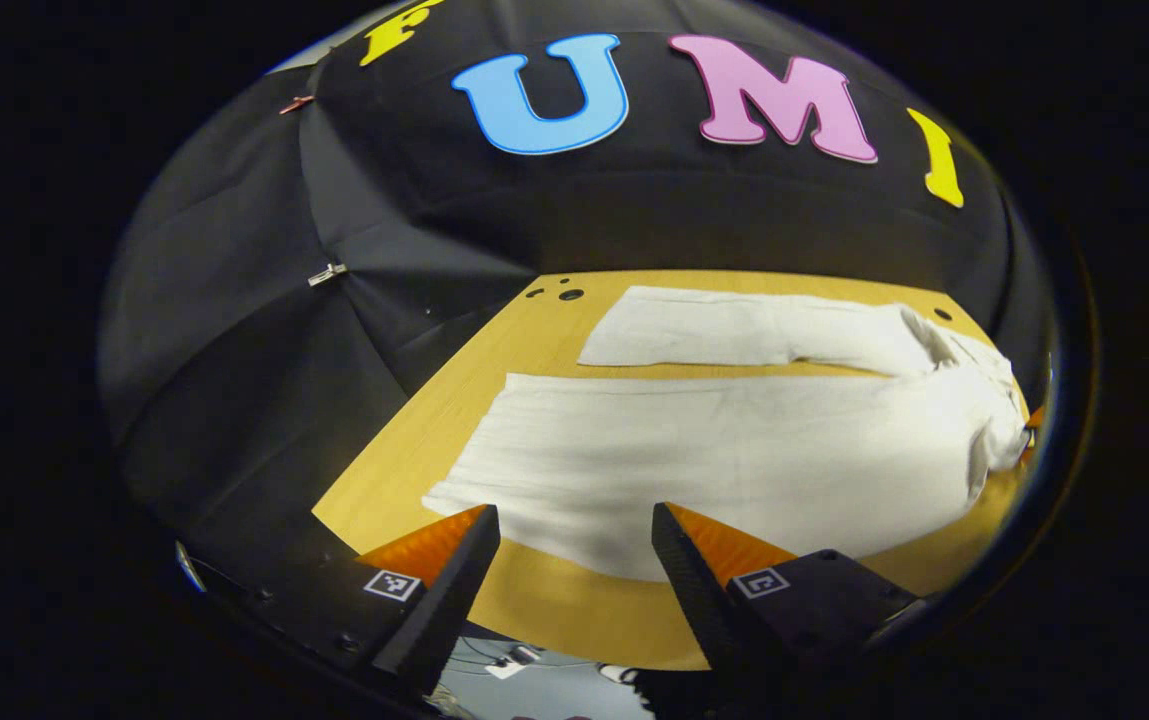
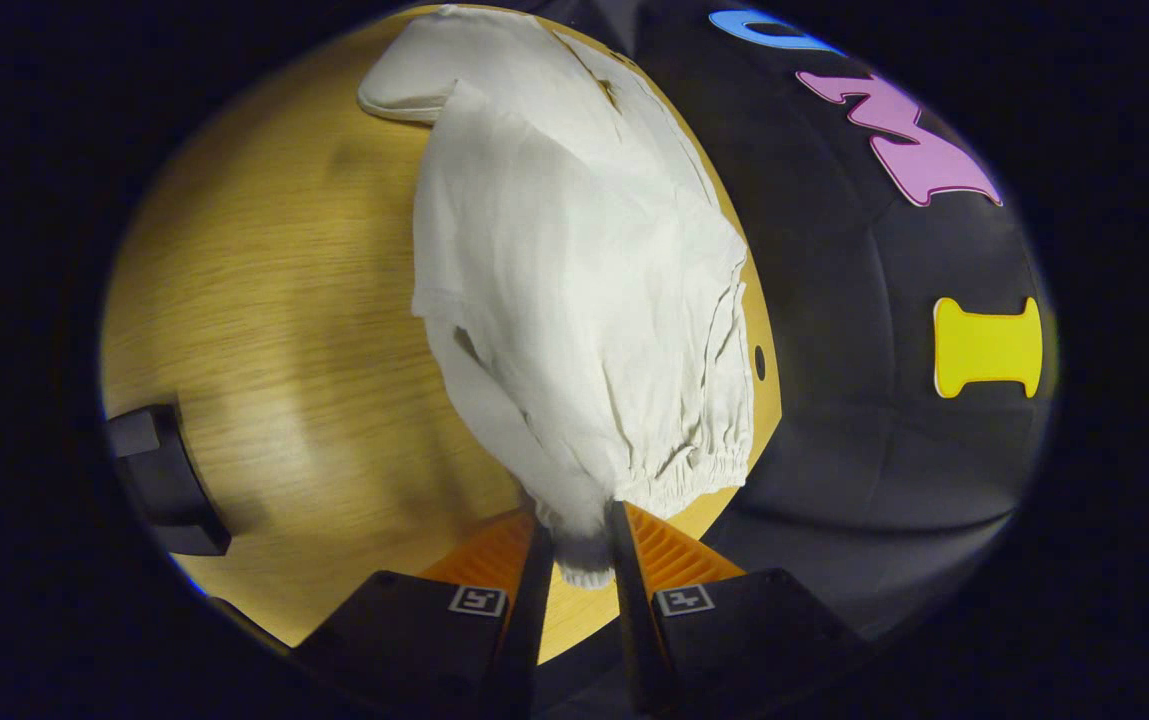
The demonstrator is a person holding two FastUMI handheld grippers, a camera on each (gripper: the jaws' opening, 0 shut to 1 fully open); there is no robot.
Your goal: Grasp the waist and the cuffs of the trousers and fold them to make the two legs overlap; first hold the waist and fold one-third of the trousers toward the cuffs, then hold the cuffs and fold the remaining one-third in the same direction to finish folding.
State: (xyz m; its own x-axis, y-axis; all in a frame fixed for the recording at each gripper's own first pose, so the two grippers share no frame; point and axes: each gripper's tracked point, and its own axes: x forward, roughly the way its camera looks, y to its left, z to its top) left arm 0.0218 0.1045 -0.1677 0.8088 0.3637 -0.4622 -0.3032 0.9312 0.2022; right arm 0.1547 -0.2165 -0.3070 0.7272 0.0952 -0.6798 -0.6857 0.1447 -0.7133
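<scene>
Wood-grain tabletop w/ black cloth booth wall behind carries white crinkled-fabric trousers spread flat, waist end bunched & lifted by right gripper, fingers clamped on it, left gripper spread wide near cuff, far leg partly hidden.

Wooden table — black cloth wall
</scene>
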